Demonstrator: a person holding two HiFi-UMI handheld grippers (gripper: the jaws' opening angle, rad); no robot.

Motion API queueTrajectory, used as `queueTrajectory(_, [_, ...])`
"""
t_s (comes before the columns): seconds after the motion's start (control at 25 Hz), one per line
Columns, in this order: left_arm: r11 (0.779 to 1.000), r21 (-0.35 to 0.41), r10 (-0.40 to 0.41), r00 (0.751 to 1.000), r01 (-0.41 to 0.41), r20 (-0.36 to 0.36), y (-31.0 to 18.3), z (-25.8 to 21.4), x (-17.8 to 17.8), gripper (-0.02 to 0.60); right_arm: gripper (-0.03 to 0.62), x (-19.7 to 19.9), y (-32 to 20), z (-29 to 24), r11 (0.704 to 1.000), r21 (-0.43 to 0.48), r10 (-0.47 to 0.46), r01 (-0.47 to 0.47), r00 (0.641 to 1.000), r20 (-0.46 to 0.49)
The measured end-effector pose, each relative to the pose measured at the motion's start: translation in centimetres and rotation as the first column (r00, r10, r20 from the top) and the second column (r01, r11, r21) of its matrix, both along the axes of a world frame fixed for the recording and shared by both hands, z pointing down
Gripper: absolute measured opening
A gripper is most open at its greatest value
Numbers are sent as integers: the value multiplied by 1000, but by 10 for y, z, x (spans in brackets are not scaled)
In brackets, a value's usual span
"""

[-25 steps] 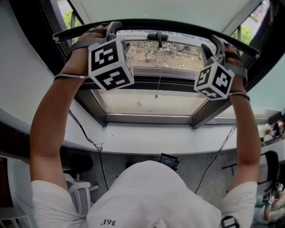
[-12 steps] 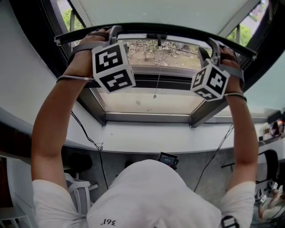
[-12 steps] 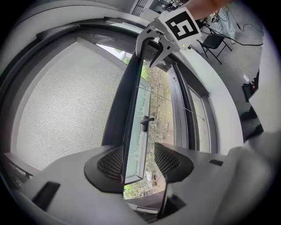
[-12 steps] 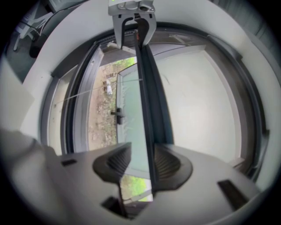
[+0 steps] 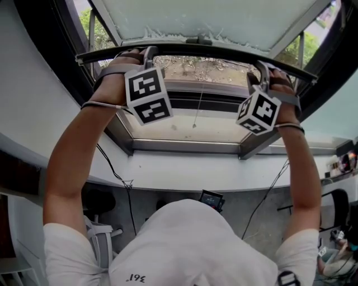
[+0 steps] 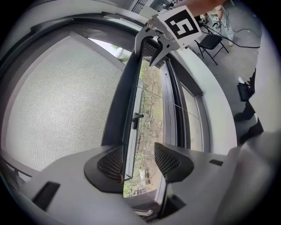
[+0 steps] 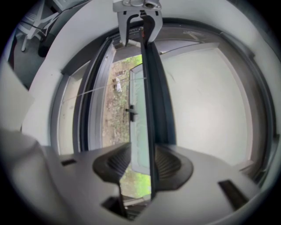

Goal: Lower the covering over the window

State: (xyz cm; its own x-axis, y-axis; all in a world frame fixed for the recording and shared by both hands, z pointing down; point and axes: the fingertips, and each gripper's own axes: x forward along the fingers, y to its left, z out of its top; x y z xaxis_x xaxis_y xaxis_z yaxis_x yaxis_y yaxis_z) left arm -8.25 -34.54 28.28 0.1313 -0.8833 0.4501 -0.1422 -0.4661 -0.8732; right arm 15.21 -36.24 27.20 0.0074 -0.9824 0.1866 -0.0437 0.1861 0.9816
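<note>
Blind (image 5: pixel 207 17) fills the 12 o'clock part of the head view: one pale, finely meshed sheet. It ends in one dark bottom bar (image 5: pixel 196 51), whose long axis runs from 9 o'clock to 3 o'clock across the top of the window (image 5: pixel 184 147) and looks slightly bowed. In both gripper views the same bar runs straight away from the camera, toward 12 o'clock.

At about 10 o'clock in the head view, the left gripper (image 5: pixel 146 55) reaches over the bar's left part. In its own view the bar passes between the jaws and lies against one pad (image 6: pixel 109 162). Greenery shows in the gap before the other pad, so the jaws stand apart and are not clamped.

At the bar's middle sits one small dark handle (image 5: pixel 200 40). Below it one thin cord (image 5: pixel 199 103) hangs down toward 6 o'clock.

At about 2 o'clock, the right gripper (image 5: pixel 262 70) meets the bar's right part. In its own view both pads press on the bar from either side, clamped on it.

There are two grippers, each with one marker cube.
</note>
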Motion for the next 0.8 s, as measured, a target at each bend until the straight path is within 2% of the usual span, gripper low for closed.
queueTrajectory(0.4, [999,-33,-5,1000,5,-7,1,14,0,218,173,-1,1,15,1000,-21,7,-7,1000,10])
queueTrajectory(0.8, [995,-103,-6,1000,7,6,4,53,0,218,172,0,2,54,995,-102,13,-12,1000,11])
